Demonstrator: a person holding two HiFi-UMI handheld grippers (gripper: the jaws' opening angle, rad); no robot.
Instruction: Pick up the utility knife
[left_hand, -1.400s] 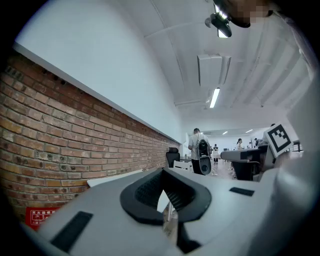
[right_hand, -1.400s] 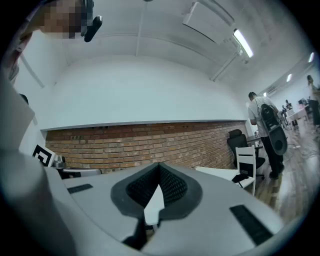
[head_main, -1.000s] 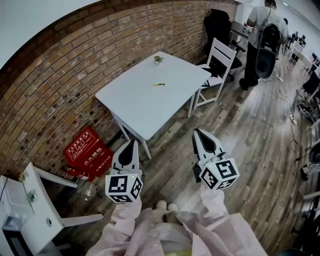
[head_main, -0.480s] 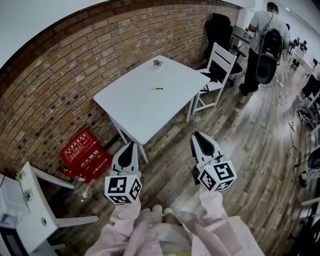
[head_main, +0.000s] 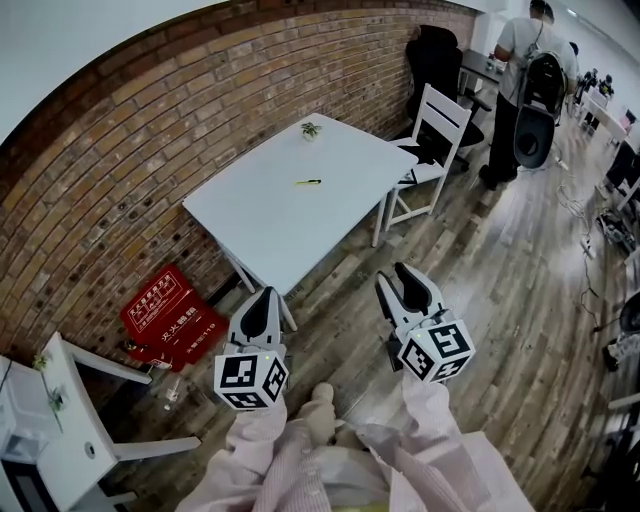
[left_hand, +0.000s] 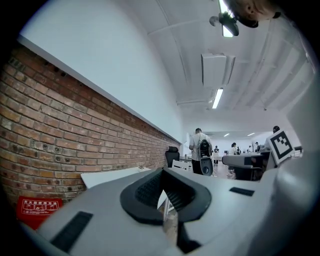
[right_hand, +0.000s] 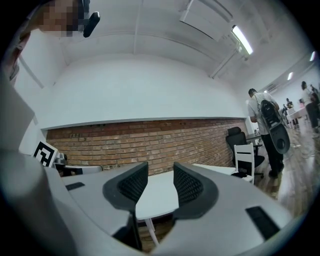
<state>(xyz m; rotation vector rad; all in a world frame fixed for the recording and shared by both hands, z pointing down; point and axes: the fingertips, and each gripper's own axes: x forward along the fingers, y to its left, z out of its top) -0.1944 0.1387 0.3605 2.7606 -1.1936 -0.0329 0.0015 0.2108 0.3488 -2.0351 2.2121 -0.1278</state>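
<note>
The utility knife (head_main: 308, 182), small, yellow and black, lies near the middle of the white table (head_main: 270, 230). Both grippers hang over the wooden floor, well short of the table's near edge and pointing level toward it. My left gripper (head_main: 264, 294) has its jaws closed to a point and holds nothing; in the left gripper view (left_hand: 162, 175) its pads meet. The jaws of my right gripper (head_main: 398, 280) are opening, with nothing between them. In the right gripper view (right_hand: 160, 170) the table (right_hand: 156, 194) shows through the gap.
A small potted plant (head_main: 310, 129) sits at the table's far corner. A white chair (head_main: 440, 120) stands at the table's right and a black office chair (head_main: 435, 55) behind it. A person with a backpack (head_main: 530, 85) stands far right. A red box (head_main: 172, 315) leans against the brick wall.
The right gripper's jaws have spread apart from shut. Both grippers have edged toward the table, which now sits a little closer in the head view. The left jaws stay closed.
</note>
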